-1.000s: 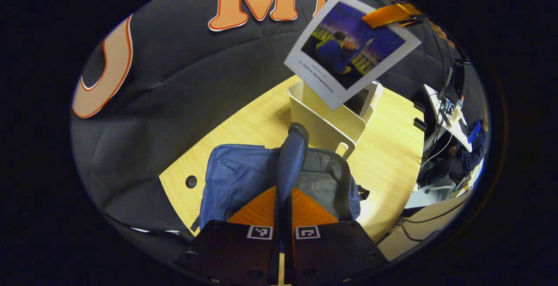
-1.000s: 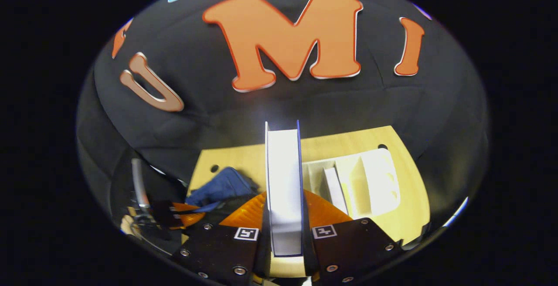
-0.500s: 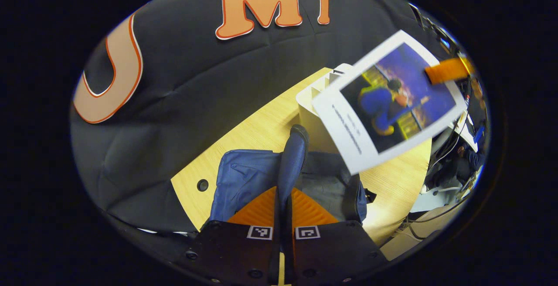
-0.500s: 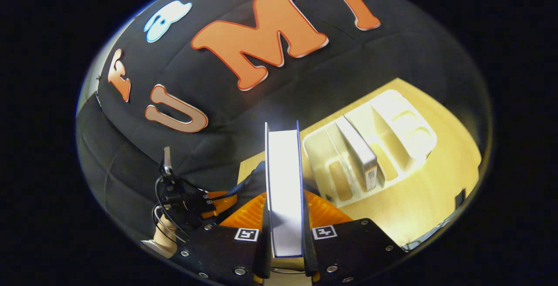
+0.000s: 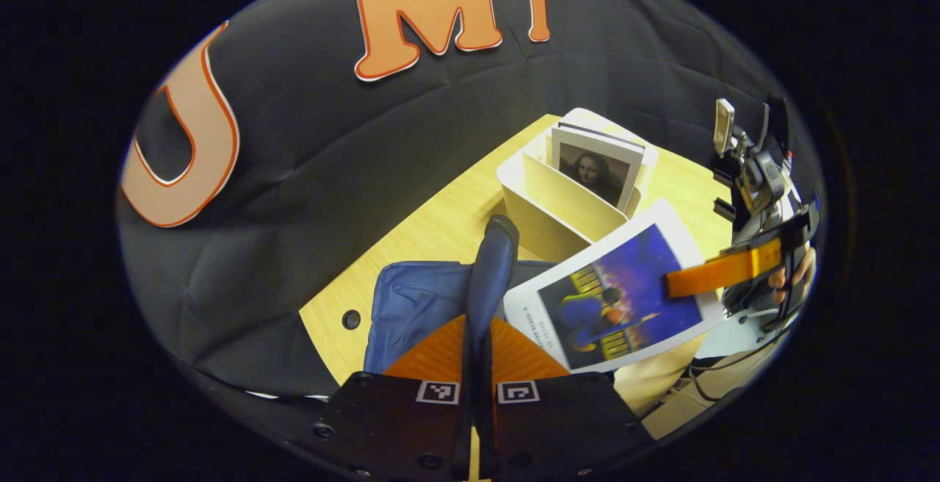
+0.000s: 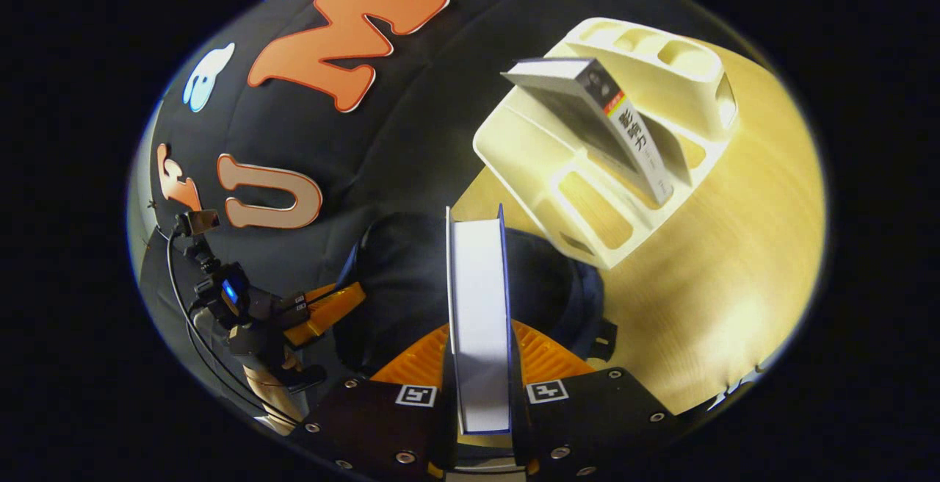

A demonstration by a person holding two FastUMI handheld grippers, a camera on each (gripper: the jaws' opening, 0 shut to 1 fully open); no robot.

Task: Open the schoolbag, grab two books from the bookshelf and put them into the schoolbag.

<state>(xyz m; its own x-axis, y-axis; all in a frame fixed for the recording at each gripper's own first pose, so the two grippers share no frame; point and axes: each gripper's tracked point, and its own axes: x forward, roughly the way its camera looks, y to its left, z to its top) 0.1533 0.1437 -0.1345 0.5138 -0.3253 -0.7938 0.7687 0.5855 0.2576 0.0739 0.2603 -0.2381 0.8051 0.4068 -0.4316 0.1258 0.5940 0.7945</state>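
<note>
A: Step? First book going in. Right hand-held gripper (image 6: 481, 364) clamps the book (image 6: 479, 320) over the open schoolbag (image 5: 411, 302) on the table (image 5: 440, 217).

B: Left hand-held gripper (image 5: 477, 364) pinches the bag's handle (image 5: 493, 269). Next: lower the book into the mouth. Second book (image 6: 609, 126) sits in the bookshelf (image 6: 587, 195).

Pale wooden bench (image 5: 440, 217) against black booth wall, cable hole near edge. On it: blue schoolbag (image 5: 418, 298), just beside it cream bookshelf (image 6: 587, 173), one book (image 6: 609, 122) leaning in its slot.
</note>
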